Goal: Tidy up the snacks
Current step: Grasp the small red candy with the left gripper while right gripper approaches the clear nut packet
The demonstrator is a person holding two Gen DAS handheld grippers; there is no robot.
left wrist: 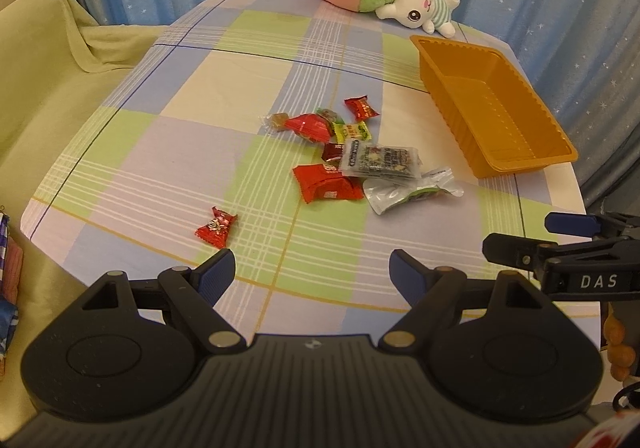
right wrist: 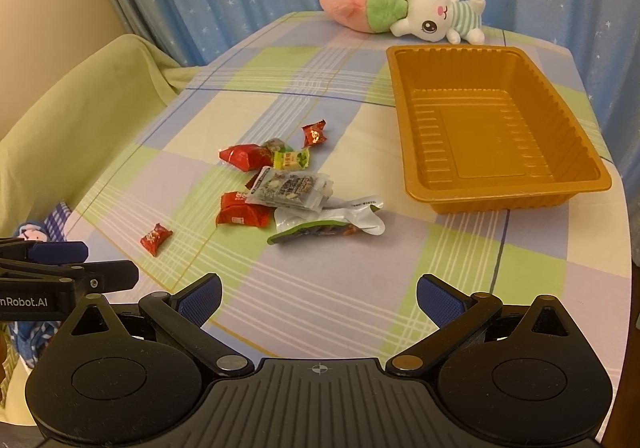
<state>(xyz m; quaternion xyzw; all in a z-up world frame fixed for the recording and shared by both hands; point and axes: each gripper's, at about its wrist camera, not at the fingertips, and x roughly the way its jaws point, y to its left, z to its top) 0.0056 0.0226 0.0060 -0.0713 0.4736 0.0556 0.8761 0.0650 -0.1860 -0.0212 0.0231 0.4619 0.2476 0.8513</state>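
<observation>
- While your left gripper [left wrist: 312,268] and right gripper [right wrist: 319,298] are hovering over the near tabletop [right wrist: 360,288], their fingers are gaping apart, holding nothing.
- Snacks [right wrist: 280,192] are lying scattered mid-tabletop, left of the empty orange tray [right wrist: 560,192].

Checked table [right wrist: 460,268] w/ snack packets [right wrist: 288,190], orange tray [right wrist: 508,192], plush toy [right wrist: 404,8].

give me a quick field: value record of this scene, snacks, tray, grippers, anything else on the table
snacks: loose pile of wrapped packets mid-table, none in the tray
stray candy: small red one apart, nearest the grippers
tray: orange, empty, right of the pile
left gripper: open, holding nothing
right gripper: open, holding nothing
other: plush rabbit lying at the far edge
table: checked cloth
</observation>
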